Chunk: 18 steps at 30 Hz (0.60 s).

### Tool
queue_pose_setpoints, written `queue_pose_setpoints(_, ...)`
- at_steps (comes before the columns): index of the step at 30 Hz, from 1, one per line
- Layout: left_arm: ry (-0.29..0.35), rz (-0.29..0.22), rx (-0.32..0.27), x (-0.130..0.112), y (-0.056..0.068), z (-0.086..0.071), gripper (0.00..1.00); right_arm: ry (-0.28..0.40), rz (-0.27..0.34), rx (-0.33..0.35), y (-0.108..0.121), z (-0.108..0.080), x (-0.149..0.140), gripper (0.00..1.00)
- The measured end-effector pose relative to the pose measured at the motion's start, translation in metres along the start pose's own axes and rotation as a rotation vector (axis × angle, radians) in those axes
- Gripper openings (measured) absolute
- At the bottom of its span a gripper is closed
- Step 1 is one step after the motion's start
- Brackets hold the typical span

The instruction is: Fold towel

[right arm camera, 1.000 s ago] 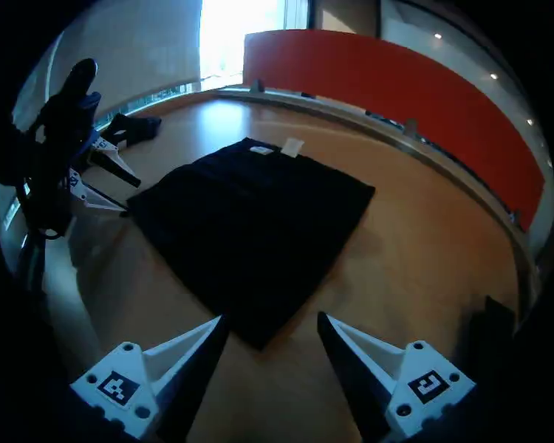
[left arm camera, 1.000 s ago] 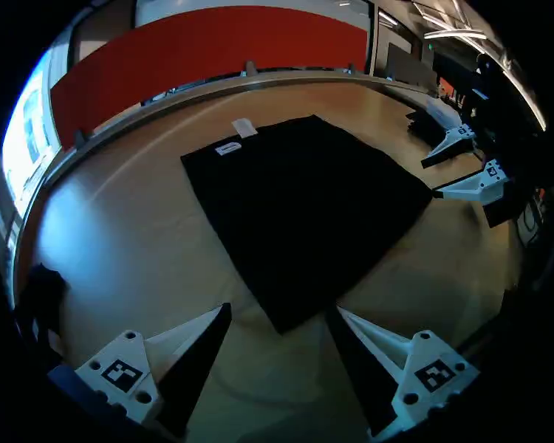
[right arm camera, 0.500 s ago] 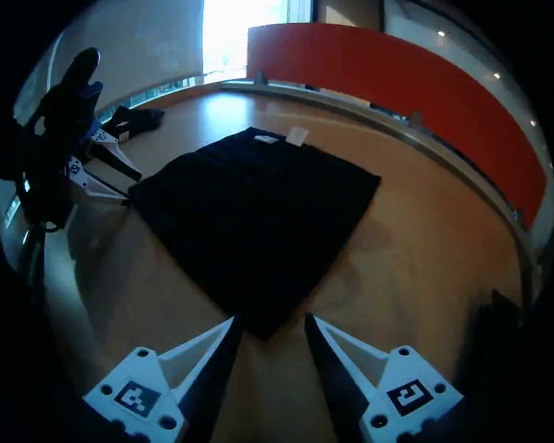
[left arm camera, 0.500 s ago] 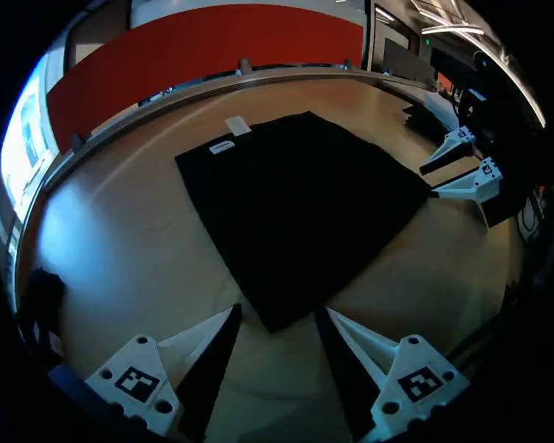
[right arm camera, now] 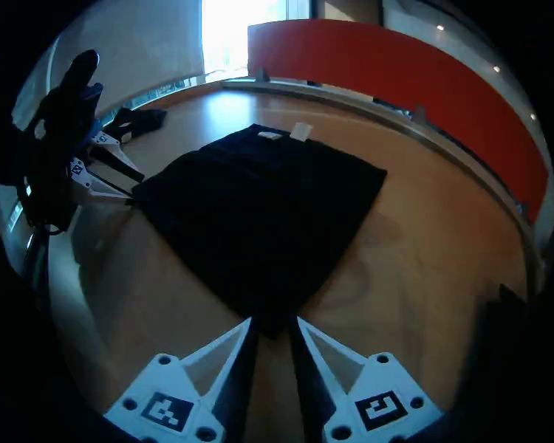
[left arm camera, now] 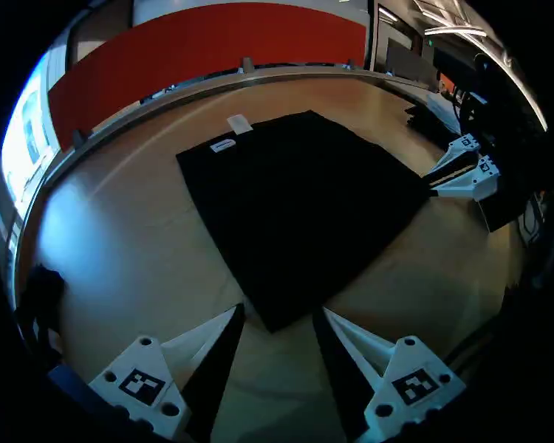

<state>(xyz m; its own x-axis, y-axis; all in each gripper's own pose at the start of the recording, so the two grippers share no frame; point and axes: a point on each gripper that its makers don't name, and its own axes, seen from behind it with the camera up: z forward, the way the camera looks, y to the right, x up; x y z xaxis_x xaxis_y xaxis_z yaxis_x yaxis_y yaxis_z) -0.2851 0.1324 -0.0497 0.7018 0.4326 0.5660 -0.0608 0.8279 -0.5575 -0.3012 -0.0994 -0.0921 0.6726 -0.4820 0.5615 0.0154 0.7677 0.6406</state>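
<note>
A black towel [left arm camera: 299, 199] lies spread flat on the wooden table [left arm camera: 122, 236], with a white label [left arm camera: 225, 145] near its far corner. In the left gripper view my left gripper [left arm camera: 277, 325] is open, its fingers either side of the towel's near corner. In the right gripper view my right gripper [right arm camera: 273, 325] has narrowed to a slim gap, and its fingertips pinch another corner of the towel [right arm camera: 262, 214]. Each gripper also appears in the other's view at its corner: the right gripper [left arm camera: 431, 184] with its fingers close together, the left gripper [right arm camera: 133, 190] held by a gloved hand [right arm camera: 59, 140].
A red partition [left arm camera: 203, 44] runs behind the table's raised far edge [left arm camera: 203, 88]. A small white card [left arm camera: 239, 123] lies just beyond the towel. A dark bundle [right arm camera: 133, 119] sits near the bright window. Bare wood surrounds the towel.
Both grippers have narrowed around their towel corners. The right one has closed much further, down to a slim gap on the cloth. The towel has not moved.
</note>
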Motion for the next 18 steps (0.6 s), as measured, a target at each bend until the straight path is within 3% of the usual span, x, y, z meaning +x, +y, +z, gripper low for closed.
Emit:
queue_pose_setpoints(8, -0.009, -0.002, 0.004, 0.0005, 0.0009, -0.0006, 0.37, -0.001, 0.019, 0.005, -0.0037, -0.0030, 0.0008, 0.22)
queue_pose_setpoints(12, -0.011, -0.010, 0.016, -0.0001, 0.0004, -0.0010, 0.18, -0.001, 0.025, 0.006, -0.0052, -0.0038, 0.0011, 0.21)
queue_pose_setpoints(18, -0.015, -0.026, 0.028, 0.0000, 0.0002, -0.0008, 0.15, 0.002, 0.033, 0.009, -0.0071, -0.0054, 0.0044, 0.17)
